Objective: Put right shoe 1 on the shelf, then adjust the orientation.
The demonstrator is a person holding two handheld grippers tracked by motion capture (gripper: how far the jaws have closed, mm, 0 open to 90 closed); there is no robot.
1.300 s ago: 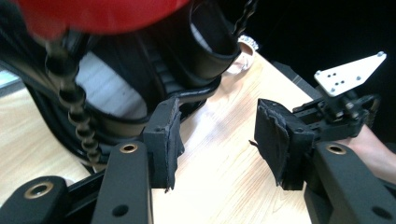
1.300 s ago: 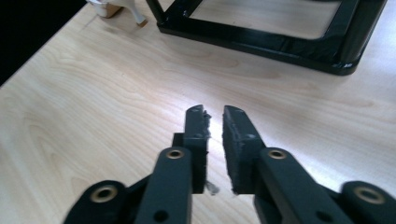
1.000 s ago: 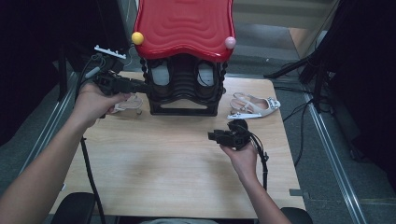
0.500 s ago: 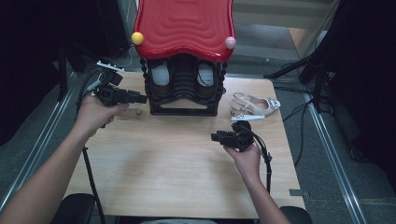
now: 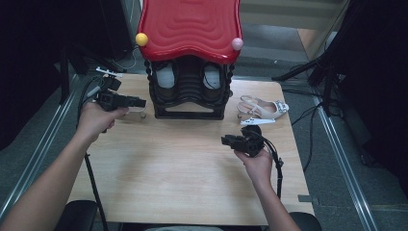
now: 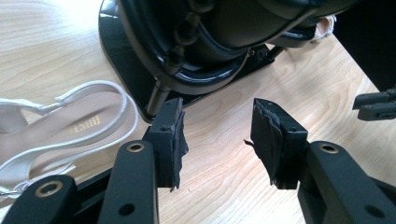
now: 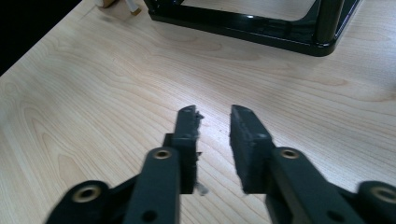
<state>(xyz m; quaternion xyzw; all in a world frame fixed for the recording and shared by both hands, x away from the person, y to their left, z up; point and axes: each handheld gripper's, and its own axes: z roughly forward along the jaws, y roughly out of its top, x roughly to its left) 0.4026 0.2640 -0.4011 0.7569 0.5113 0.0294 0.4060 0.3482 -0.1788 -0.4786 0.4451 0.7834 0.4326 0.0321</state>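
Left sandal (image 6: 70,130) just beside left gripper (image 6: 217,140), heel cut off at frame edge. Jaws apart, just been closing, nothing between. Right gripper (image 7: 214,140) likewise narrowed, empty. Black rack (image 5: 187,96) holding shoes (dim, unclear pairs).

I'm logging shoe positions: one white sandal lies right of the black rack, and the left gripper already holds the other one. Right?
Not quite. The left gripper holds nothing: its jaws stand open over bare table, with the second white sandal beside them, as the left gripper view shows. The rest is right.
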